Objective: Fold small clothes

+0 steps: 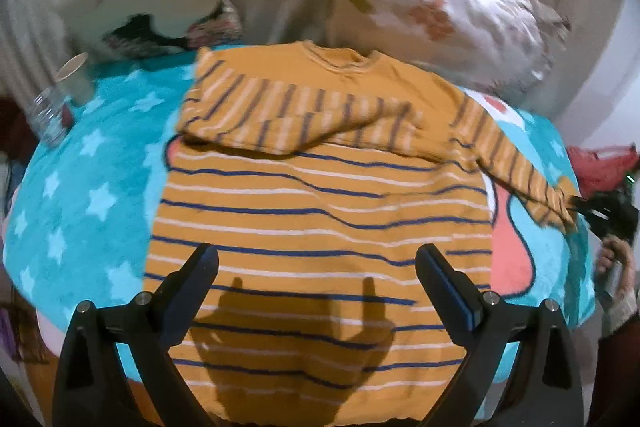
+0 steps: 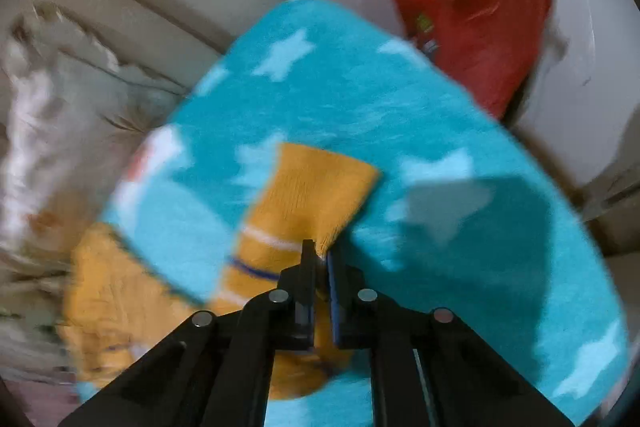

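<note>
An orange sweater (image 1: pixel 320 227) with blue and white stripes lies flat on a turquoise star blanket (image 1: pixel 100 167). Its left sleeve (image 1: pixel 280 115) is folded across the chest. Its right sleeve (image 1: pixel 516 163) stretches out to the right. My left gripper (image 1: pixel 316 263) is open and empty above the sweater's lower body. My right gripper (image 2: pixel 320 255) is shut on the right sleeve's cuff (image 2: pixel 316 187), and it shows at the right edge of the left wrist view (image 1: pixel 592 211).
A paper cup (image 1: pixel 76 79) and a clear glass jar (image 1: pixel 48 115) stand at the blanket's far left. Pillows (image 1: pixel 440 23) lean against the beige sofa back behind the sweater. A red bag (image 2: pixel 472 11) sits beyond the blanket's right corner.
</note>
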A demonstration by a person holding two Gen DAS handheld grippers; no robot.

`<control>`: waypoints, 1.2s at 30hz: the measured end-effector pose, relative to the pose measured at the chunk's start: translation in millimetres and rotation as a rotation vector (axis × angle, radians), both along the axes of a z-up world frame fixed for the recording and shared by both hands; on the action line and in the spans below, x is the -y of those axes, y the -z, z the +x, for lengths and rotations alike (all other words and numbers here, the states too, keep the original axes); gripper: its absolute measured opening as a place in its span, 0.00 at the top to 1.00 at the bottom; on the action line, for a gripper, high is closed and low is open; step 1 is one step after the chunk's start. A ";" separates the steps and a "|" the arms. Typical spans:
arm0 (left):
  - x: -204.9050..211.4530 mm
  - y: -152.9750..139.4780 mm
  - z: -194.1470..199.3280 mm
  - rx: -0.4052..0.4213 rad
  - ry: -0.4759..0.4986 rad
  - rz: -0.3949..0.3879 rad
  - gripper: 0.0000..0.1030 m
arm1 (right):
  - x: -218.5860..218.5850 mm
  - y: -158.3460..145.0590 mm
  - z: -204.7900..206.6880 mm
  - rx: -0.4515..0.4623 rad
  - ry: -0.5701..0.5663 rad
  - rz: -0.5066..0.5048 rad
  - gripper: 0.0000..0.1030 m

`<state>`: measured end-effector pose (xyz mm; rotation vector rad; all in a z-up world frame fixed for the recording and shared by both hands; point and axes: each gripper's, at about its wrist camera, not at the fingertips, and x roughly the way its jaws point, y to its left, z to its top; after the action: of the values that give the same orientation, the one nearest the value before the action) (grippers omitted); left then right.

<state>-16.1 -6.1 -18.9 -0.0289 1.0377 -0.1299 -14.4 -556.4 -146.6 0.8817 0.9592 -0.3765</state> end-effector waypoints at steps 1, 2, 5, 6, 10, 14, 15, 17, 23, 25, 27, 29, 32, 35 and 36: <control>-5.5 -1.9 0.5 0.005 -0.016 -0.010 0.04 | 4.2 -12.1 -5.1 0.039 0.016 0.009 0.94; -9.5 -3.5 0.7 0.011 -0.029 -0.017 0.04 | 11.6 -34.2 -15.6 0.108 0.045 0.011 0.94; -15.3 -4.9 2.6 0.026 -0.049 -0.041 0.04 | 29.0 -88.6 -47.3 0.245 0.122 -0.023 0.94; -15.3 -4.0 3.8 0.027 -0.051 -0.053 0.04 | 33.9 -110.3 -63.3 0.284 0.151 -0.060 0.94; -8.1 1.7 8.3 0.011 -0.025 -0.084 0.04 | 35.1 -134.2 -95.2 0.295 0.175 -0.122 0.93; 2.3 8.0 9.0 -0.005 0.013 -0.078 0.04 | 21.2 -105.1 -113.4 0.205 0.172 -0.113 0.92; 3.8 9.8 9.4 -0.011 0.019 -0.077 0.04 | 20.5 -90.1 -122.5 0.173 0.201 -0.097 0.92; 5.5 12.8 10.0 -0.023 0.027 -0.073 0.04 | 23.7 -70.7 -132.2 0.135 0.243 -0.053 0.89; 4.9 19.4 11.2 -0.052 0.031 -0.057 0.04 | 19.8 -33.4 -140.1 0.102 0.248 0.036 0.44; 3.3 19.8 11.0 -0.053 0.032 -0.055 0.04 | 15.6 -21.3 -130.4 0.094 0.232 0.073 0.43; 0.4 19.5 9.9 -0.052 0.031 -0.054 0.04 | 12.8 -4.8 -120.8 0.047 0.237 0.092 0.43; -6.9 18.9 8.4 -0.047 0.020 -0.046 0.04 | 9.1 13.2 -109.4 -0.021 0.260 0.089 0.43; -24.6 18.9 6.6 -0.045 -0.015 -0.041 0.04 | 4.4 10.1 -94.8 -0.080 0.291 -0.052 0.43; -47.5 19.6 6.1 -0.046 -0.063 -0.052 0.04 | 2.7 0.3 -69.3 -0.131 0.235 -0.132 0.90; -58.5 19.4 5.8 -0.043 -0.085 -0.056 0.04 | 2.8 -3.2 -60.1 -0.149 0.224 -0.134 0.90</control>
<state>-10.3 52.5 -38.3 -0.1269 1.0742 -0.0814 -74.5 -559.2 -143.5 0.8491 0.9622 -0.6985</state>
